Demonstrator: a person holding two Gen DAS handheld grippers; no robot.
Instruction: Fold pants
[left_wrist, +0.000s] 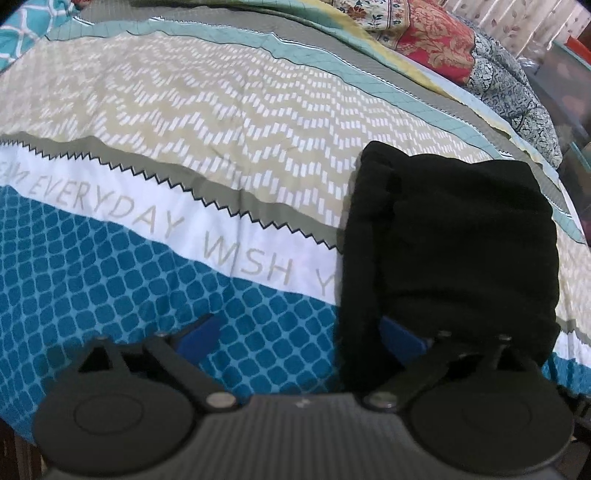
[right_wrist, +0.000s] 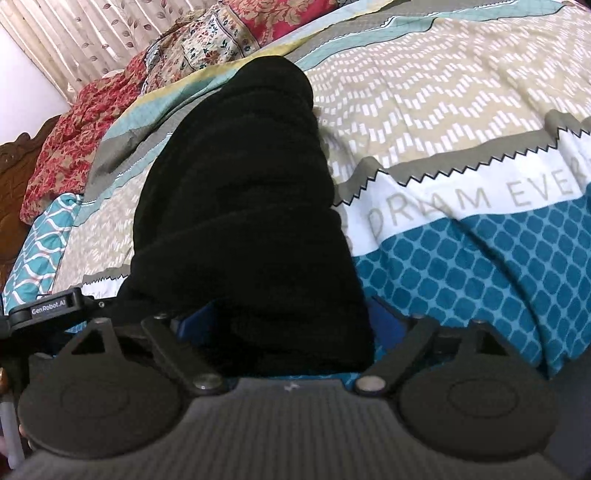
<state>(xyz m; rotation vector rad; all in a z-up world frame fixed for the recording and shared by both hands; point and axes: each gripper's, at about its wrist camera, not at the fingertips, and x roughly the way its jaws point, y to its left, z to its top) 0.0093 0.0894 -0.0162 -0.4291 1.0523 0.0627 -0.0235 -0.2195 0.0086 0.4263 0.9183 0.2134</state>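
Note:
The black pants (left_wrist: 450, 240) lie folded into a thick bundle on the patterned bedspread (left_wrist: 184, 122). In the left wrist view my left gripper (left_wrist: 303, 332) is open, its blue fingers (left_wrist: 201, 332) wide apart; the bundle's near left edge lies over the right finger. In the right wrist view the pants (right_wrist: 243, 206) fill the middle, running away from me. My right gripper (right_wrist: 291, 325) is open, with the near end of the bundle lying between its blue fingers (right_wrist: 388, 325). The fingertips are partly hidden by the cloth.
The bedspread (right_wrist: 443, 110) has beige, white lettered and blue bands. Floral red and blue quilts (left_wrist: 461, 48) are piled at the head of the bed, also in the right wrist view (right_wrist: 92, 122). A curtain (right_wrist: 74, 40) and wooden headboard (right_wrist: 14, 177) stand behind. The other gripper's body (right_wrist: 48, 306) shows at left.

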